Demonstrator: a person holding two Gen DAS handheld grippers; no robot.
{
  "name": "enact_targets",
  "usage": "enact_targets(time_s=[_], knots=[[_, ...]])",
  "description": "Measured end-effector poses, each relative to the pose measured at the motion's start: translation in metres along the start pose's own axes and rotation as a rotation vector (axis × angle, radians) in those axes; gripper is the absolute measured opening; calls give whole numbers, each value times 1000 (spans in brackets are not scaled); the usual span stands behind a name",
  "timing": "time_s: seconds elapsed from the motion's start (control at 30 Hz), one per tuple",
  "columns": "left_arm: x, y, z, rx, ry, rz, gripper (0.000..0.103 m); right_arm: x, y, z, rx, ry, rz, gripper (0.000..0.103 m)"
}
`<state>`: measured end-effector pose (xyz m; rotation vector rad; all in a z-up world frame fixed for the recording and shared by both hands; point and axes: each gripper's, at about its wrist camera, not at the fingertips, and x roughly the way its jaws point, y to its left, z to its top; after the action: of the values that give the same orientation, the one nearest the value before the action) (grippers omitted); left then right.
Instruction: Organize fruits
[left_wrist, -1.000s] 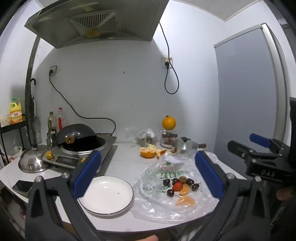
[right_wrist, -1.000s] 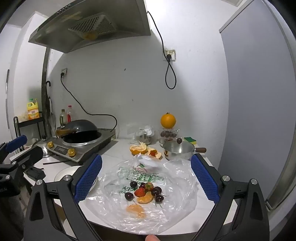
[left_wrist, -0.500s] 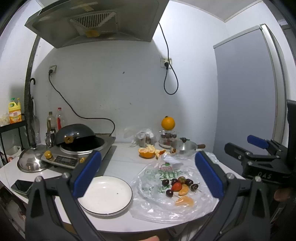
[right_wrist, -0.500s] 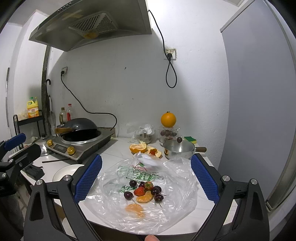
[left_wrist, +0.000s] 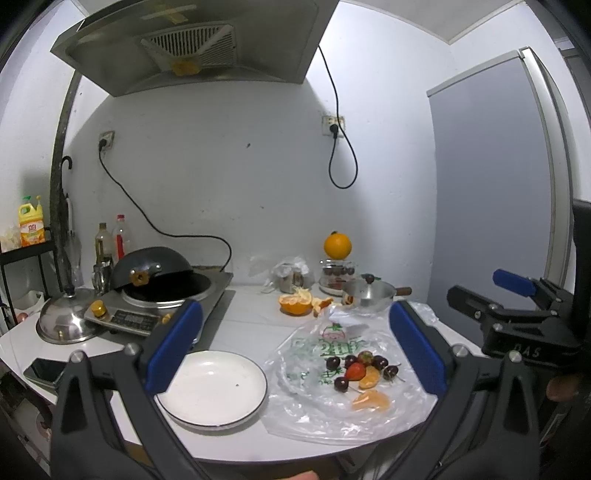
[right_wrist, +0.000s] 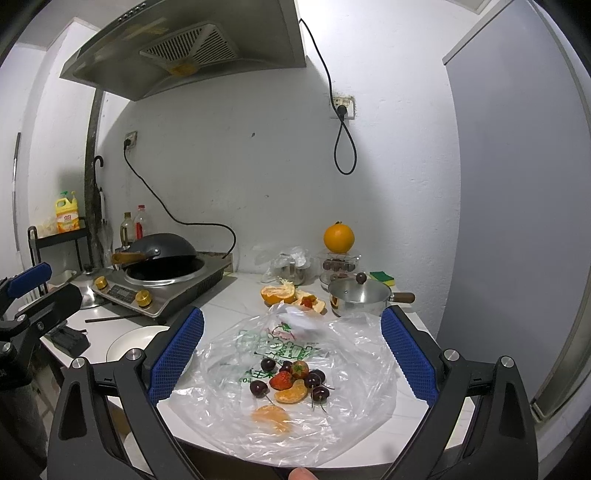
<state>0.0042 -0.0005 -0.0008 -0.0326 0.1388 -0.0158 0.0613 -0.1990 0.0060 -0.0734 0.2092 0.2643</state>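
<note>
A small pile of fruit, with cherries, strawberries (left_wrist: 355, 370) (right_wrist: 282, 380) and orange segments (left_wrist: 370, 401) (right_wrist: 271, 418), lies on a clear plastic bag (left_wrist: 314, 398) (right_wrist: 354, 354) at the counter's front. An empty white plate (left_wrist: 214, 387) (right_wrist: 123, 341) sits left of the bag. My left gripper (left_wrist: 295, 354) is open and empty, held above the counter's front edge over the plate and bag. My right gripper (right_wrist: 291, 358) is open and empty, above the bag. Each gripper also shows in the other's view, the right one (left_wrist: 517, 306) and the left one (right_wrist: 37, 291).
An induction cooker with a black wok (left_wrist: 155, 266) stands at the left, with a steel lid (left_wrist: 66, 321) and a phone (left_wrist: 46, 371) beside it. Behind the bag are a peeled orange (left_wrist: 295, 302), a small steel pot (right_wrist: 358, 295), and a whole orange (right_wrist: 338, 238) on a jar. A grey door (left_wrist: 491, 184) is at the right.
Both grippers have drifted slightly; the view has shifted a little. Nothing on the counter has moved, and both grippers stay open.
</note>
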Motion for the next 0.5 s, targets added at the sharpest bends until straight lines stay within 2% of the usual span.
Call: enact_targets(time_s=[0.5], knots=[[-6, 8, 0, -35, -12, 12, 102, 0, 1, 2, 1, -7, 11, 99]])
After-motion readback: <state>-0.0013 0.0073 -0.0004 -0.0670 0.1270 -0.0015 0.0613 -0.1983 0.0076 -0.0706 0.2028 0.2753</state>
